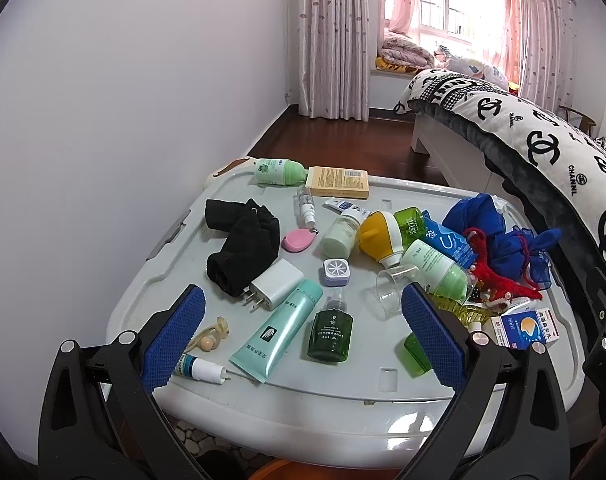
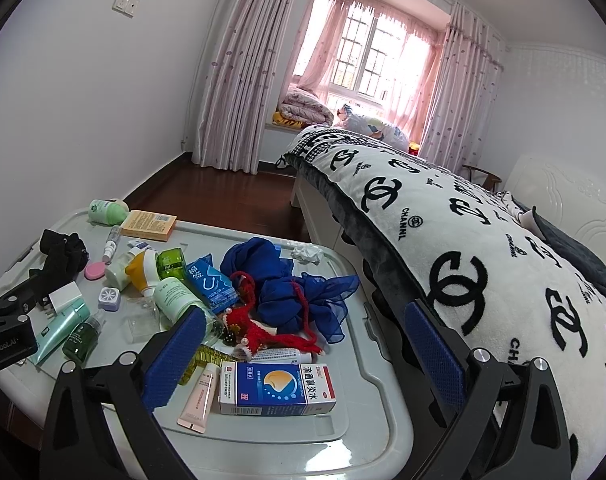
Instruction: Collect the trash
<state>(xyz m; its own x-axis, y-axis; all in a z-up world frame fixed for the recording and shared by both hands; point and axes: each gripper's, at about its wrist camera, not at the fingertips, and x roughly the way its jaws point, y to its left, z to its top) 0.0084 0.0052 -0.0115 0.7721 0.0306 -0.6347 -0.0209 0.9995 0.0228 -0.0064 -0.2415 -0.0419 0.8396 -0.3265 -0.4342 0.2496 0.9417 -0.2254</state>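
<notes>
A grey bin lid [image 1: 343, 396] serves as a table and is strewn with small items. My left gripper [image 1: 303, 336] is open and empty, hovering over a teal tube [image 1: 279, 332] and a dark green bottle [image 1: 330, 334]. My right gripper [image 2: 303, 354] is open and empty above a blue and white medicine box [image 2: 277, 388] and a pink tube [image 2: 199, 398]. A crumpled white tissue [image 2: 307, 253] lies at the lid's far edge. A blue wet-wipe packet [image 2: 211, 284] lies mid-lid. An empty clear cup [image 1: 395, 288] lies on its side.
Black socks [image 1: 239, 248], a white charger [image 1: 273, 284], a blue scarf [image 2: 295, 292], red knitting [image 2: 259, 328], an orange box [image 1: 337, 182] and several bottles crowd the lid. A bed with a black and white blanket [image 2: 483, 248] stands close on the right. A wall is on the left.
</notes>
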